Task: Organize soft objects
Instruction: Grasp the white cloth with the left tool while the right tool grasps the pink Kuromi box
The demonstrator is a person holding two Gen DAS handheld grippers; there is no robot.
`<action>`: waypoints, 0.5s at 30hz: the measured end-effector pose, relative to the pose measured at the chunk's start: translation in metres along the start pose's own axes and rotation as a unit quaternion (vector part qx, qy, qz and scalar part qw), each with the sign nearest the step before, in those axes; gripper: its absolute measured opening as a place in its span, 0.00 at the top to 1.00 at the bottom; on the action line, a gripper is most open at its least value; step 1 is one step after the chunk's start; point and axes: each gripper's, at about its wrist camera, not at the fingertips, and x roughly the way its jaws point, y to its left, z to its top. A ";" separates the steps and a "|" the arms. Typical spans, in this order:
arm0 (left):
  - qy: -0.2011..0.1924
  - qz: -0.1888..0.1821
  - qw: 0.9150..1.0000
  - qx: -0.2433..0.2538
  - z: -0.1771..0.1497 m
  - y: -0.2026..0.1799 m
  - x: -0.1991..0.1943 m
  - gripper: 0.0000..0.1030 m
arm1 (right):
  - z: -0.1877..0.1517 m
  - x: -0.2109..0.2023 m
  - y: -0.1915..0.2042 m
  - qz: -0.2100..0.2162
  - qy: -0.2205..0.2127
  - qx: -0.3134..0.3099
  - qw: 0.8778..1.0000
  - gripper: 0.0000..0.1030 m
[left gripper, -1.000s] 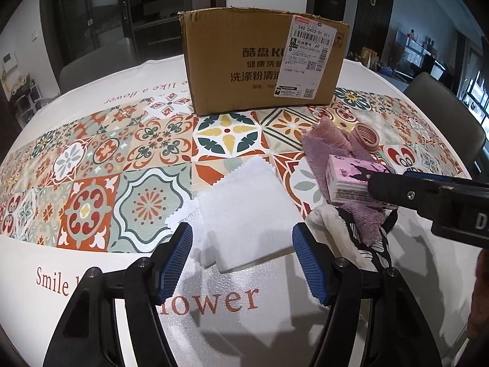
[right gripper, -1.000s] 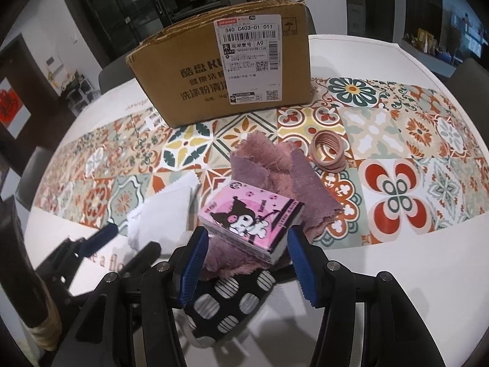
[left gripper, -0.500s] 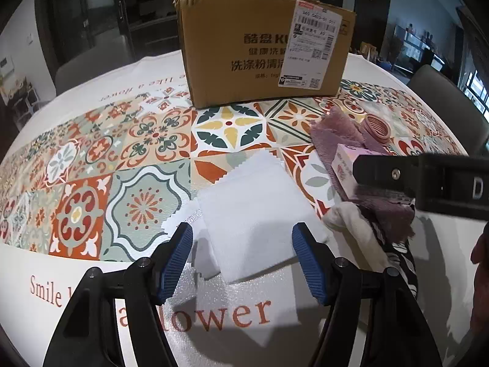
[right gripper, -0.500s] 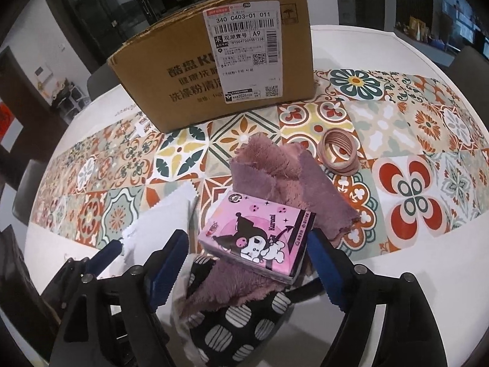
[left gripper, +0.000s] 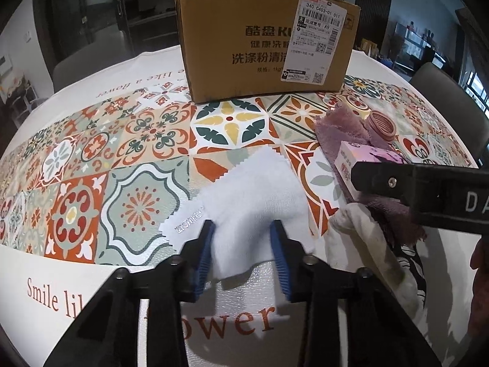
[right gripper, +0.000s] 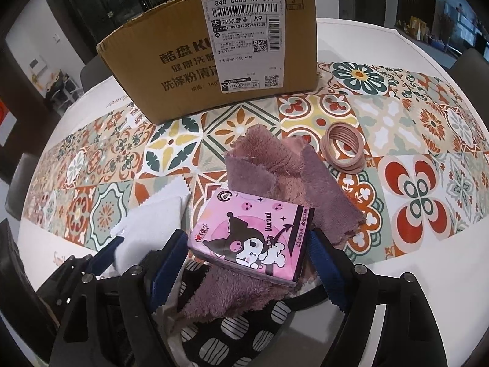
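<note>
Left wrist view first: our left gripper (left gripper: 241,241) has its blue pads pressed into the near edge of the white cloth (left gripper: 259,189), and the fabric bunches up between them, so that claw is clamped on the cloth. It lies on the patterned tablecloth (left gripper: 122,159), close to the table's near edge, its far corner reaching toward the cardboard box (left gripper: 262,46) that stands at the far side. Off to the right we see the purple fluffy towel (left gripper: 345,131) and, just beyond it, a stack of pink rings (left gripper: 382,122).

Over to the right wrist view: our right gripper (right gripper: 247,263) straddles the pink Kuromi tissue pack (right gripper: 253,238), fingers apart. The left pad sits right against the pack's side; whether the right one touches, we cannot tell. The pack rests on the purple fluffy towel (right gripper: 284,168), which spreads toward the pink rings (right gripper: 345,150) on the right half of the table. Under the near end of the towel lies a black cloth with white striped ovals (right gripper: 244,330), at the near edge. The white cloth (right gripper: 152,217) shows to the left, and the cardboard box (right gripper: 183,70) stands at the far edge.
</note>
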 end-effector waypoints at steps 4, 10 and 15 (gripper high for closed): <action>-0.005 0.003 1.000 0.000 0.002 0.001 -0.006 0.75 | 0.000 0.000 0.000 0.003 0.001 0.001 1.000 0.22; -0.022 0.005 1.000 0.001 0.007 0.000 -0.020 0.81 | -0.001 -0.002 -0.003 0.012 0.000 0.011 1.000 0.22; -0.032 0.003 0.999 0.007 0.011 -0.004 -0.027 0.89 | -0.002 -0.005 -0.007 0.019 -0.002 0.016 1.000 0.23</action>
